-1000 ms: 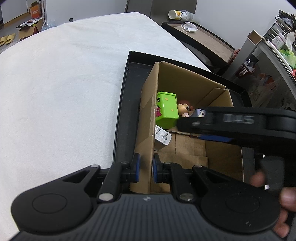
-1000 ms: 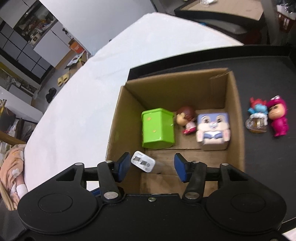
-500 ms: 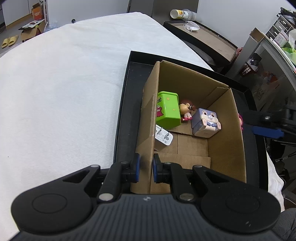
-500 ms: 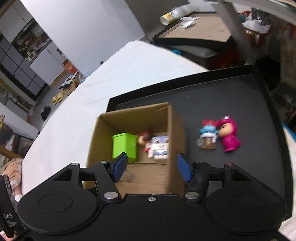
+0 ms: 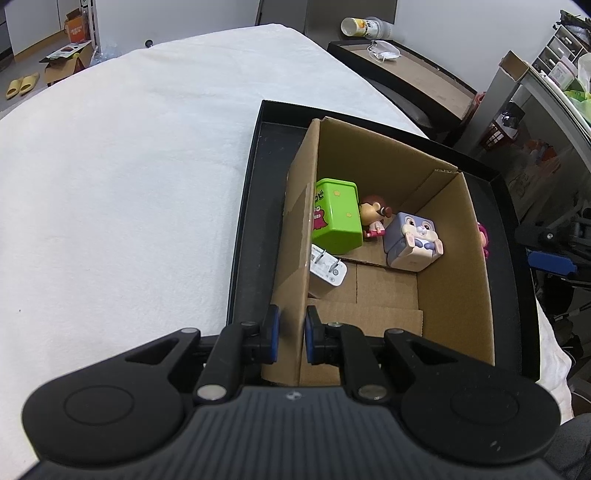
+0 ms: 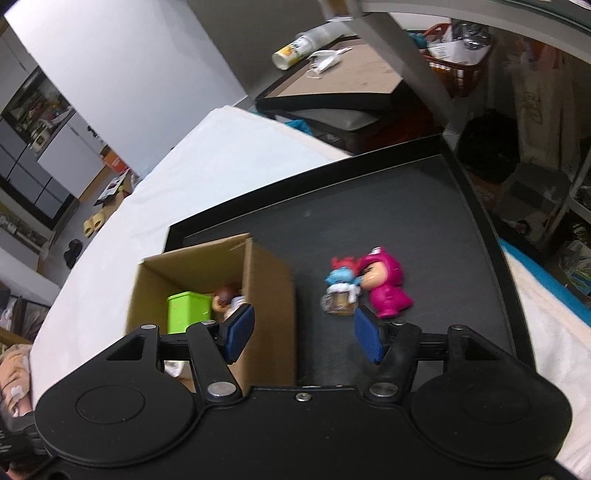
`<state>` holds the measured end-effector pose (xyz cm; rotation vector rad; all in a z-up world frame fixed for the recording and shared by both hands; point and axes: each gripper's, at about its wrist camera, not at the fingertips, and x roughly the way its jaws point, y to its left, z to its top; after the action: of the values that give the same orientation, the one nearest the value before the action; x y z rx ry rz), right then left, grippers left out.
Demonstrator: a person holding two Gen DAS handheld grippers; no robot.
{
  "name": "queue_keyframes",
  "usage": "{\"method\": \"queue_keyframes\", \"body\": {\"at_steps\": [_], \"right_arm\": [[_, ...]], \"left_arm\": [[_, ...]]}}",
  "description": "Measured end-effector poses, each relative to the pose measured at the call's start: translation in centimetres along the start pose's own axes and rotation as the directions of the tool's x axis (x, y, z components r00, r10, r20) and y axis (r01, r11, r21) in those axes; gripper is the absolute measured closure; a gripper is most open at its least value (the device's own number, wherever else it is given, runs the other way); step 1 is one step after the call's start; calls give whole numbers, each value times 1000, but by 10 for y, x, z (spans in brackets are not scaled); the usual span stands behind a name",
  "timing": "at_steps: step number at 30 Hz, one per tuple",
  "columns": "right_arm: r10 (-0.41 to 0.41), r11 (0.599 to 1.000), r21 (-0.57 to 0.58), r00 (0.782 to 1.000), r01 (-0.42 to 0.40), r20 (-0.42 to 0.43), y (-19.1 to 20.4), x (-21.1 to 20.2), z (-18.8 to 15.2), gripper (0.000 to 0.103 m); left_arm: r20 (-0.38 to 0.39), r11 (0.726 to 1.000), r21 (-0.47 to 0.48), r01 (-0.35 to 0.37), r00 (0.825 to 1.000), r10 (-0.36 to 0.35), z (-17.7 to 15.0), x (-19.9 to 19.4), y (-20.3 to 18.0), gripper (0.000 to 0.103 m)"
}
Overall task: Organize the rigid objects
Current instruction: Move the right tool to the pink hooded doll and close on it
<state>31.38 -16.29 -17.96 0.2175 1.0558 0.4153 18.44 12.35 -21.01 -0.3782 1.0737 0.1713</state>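
Your cardboard box [image 5: 454, 258] sits open-topped at the left end of a black tray [image 6: 424, 206], which lies on a white cloth-covered surface [image 5: 129, 177]; the box's long axis runs away from your left wrist camera. Inside, along the far half: a green block [image 5: 336, 219] against the left wall, a small brown-haired figure [image 5: 373, 218] just beside it, then a lavender bunny cube [image 5: 413, 240] tipped on a corner edge, face turned toward the right wall. A white plug adapter [image 5: 327, 269] lies on the box floor near the left wall, prongs pointing up and away toward the green block. Outside the box, on the bare tray, a pink figure [image 6: 384, 288] and a blue-and-red figure [image 6: 341, 286] lie touching each other, heads toward the far end; the box's right wall stands between them and the box contents. Your left gripper [image 5: 291, 334] is clenched on the box's left wall near its near corner, one pad outside and one inside. Your right gripper [image 6: 304, 334] is spread wide and holds nothing; its left finger hangs over the box's right wall, its right finger sits just short of the pink figure's feet. The right wrist view is motion-blurred. A side table with a fallen bottle [image 5: 364, 26] and a face mask stands beyond.
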Motion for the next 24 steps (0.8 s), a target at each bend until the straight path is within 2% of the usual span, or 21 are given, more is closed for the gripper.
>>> {"method": "queue_keyframes", "body": {"at_steps": [10, 20, 24], "right_arm": [[-100, 995, -12, 995, 100, 2, -28, 32, 1, 44], [-134, 990, -55, 990, 132, -31, -40, 67, 2, 44], [-148, 986, -80, 988, 144, -47, -39, 79, 2, 49]], "left_arm": [[-7, 1000, -3, -4, 1000, 4, 1, 2, 0, 90], [-13, 1000, 7, -13, 1000, 13, 0, 5, -2, 90], [-15, 1000, 13, -20, 1000, 20, 0, 7, -4, 90]]}}
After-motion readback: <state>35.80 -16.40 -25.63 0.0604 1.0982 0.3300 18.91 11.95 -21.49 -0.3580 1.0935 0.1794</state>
